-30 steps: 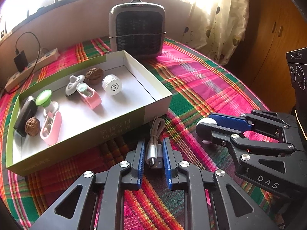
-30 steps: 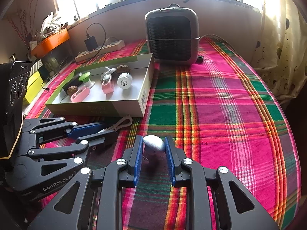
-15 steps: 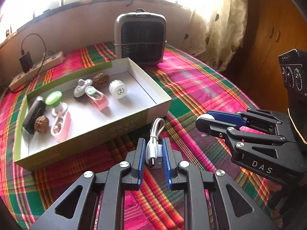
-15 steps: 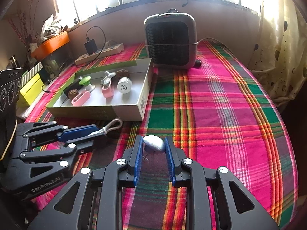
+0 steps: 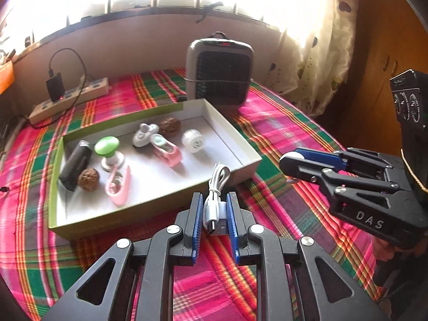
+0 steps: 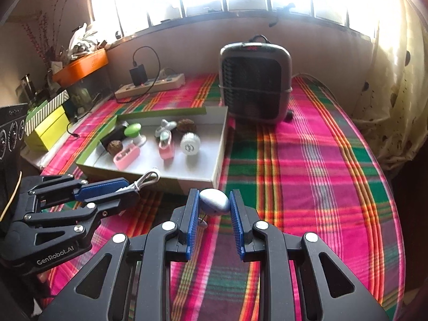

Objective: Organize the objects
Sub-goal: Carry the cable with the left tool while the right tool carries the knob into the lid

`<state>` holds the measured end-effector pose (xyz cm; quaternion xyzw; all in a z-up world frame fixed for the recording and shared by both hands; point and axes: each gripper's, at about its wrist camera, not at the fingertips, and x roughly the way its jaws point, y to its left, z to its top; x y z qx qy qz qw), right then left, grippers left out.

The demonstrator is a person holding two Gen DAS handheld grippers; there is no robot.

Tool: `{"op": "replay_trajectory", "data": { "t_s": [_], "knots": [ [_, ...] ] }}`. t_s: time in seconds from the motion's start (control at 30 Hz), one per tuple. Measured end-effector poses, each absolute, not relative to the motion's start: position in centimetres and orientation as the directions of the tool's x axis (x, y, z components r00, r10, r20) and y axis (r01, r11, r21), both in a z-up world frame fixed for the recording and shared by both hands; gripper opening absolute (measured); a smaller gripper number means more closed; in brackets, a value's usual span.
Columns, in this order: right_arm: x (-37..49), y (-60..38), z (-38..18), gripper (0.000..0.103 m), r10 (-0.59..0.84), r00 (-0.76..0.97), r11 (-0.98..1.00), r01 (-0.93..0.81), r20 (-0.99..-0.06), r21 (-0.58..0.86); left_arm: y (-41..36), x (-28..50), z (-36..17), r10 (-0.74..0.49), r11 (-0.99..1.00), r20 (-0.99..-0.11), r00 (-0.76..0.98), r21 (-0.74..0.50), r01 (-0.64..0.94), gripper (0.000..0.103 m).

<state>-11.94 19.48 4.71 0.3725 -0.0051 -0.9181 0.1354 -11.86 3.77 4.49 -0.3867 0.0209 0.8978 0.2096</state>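
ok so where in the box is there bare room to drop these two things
The box floor is bare along its near wall and in the right corner, beside the white ribbed wheel. The left half is crowded: black tube, walnut, green-capped piece, pink clip.

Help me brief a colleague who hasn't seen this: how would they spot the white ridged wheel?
Find the shallow white box before the grey heater. The white ridged wheel lies near its right wall, beside a pink clip; it is the only round, all-white piece there.
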Motion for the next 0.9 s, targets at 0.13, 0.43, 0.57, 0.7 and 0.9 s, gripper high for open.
{"op": "replay_trajectory", "data": {
  "t_s": [0.13,0.43,0.57,0.7,0.9],
  "knots": [
    [-12.6,18.8,5.6,0.025,-0.26,-0.697,-0.96,0.263,-0.668,0.099,2.7,-12.5,5.0,0.341,-0.922,-0.697,-0.631,-0.118,-0.368,0.016],
    [-15.6,17.6,6.8,0.024,-0.294,-0.7,-0.949,0.294,-0.651,0.113,0.7,-14.6,5.3,0.314,-0.941,-0.69,-0.652,-0.133,-0.312,0.016],
    [-17.3,17.1,6.9,0.024,-0.292,-0.7,-0.949,0.296,-0.652,0.107,0.0,-15.7,4.9,0.3,-0.947,-0.697,-0.651,-0.136,-0.291,0.016],
    [-19.1,16.2,6.7,0.024,-0.299,-0.691,-0.944,0.314,-0.658,0.099,-0.2,-16.7,4.4,0.294,-0.95,-0.703,-0.648,-0.139,-0.28,0.016],
    [-21.7,15.5,5.8,0.025,-0.283,-0.673,-0.947,0.308,-0.683,0.088,-0.4,-17.9,3.8,0.295,-0.95,-0.71,-0.64,-0.144,-0.278,0.016]
  ]
}}
